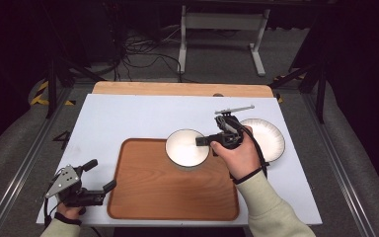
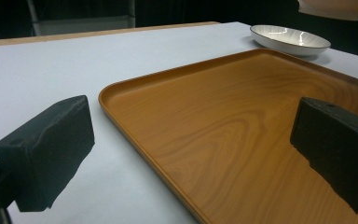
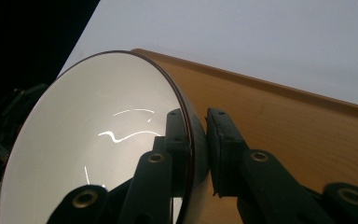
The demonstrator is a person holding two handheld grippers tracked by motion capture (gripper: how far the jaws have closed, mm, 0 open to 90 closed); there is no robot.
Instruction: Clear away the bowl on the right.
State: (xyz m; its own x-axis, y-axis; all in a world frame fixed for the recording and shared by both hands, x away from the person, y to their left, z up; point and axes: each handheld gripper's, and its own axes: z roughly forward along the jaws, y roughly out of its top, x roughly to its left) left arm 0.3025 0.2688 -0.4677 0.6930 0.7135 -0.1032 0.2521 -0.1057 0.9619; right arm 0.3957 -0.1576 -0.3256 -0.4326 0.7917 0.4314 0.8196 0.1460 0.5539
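1. The table [image 1: 128, 113], covered in white, carries everything else.
2. The wooden tray [image 1: 153, 192] lies with its long axis running across the table from left to right, near the person's edge; in the left gripper view its rim [image 2: 135, 135] passes between that gripper's jaws.
3. The white plate [image 1: 271, 140] sits flat on the table just beside the tray's far right corner, partly behind the right hand.
4. The white bowl [image 1: 185, 147] is over the tray's far edge, near the middle. From above its mouth faces roughly upward; in the right gripper view the bowl [image 3: 88, 140] appears tipped, its round opening turned sideways to the camera. Being round, it has no long axis.
5. The right gripper [image 1: 203, 141] is pinched narrow on the bowl's rim at its right side: one jaw inside the wall, one outside, pads pressing the thin edge.
6. The left gripper [image 1: 103, 175] rests at the tray's near left corner, jaws spread wide, holding nothing.
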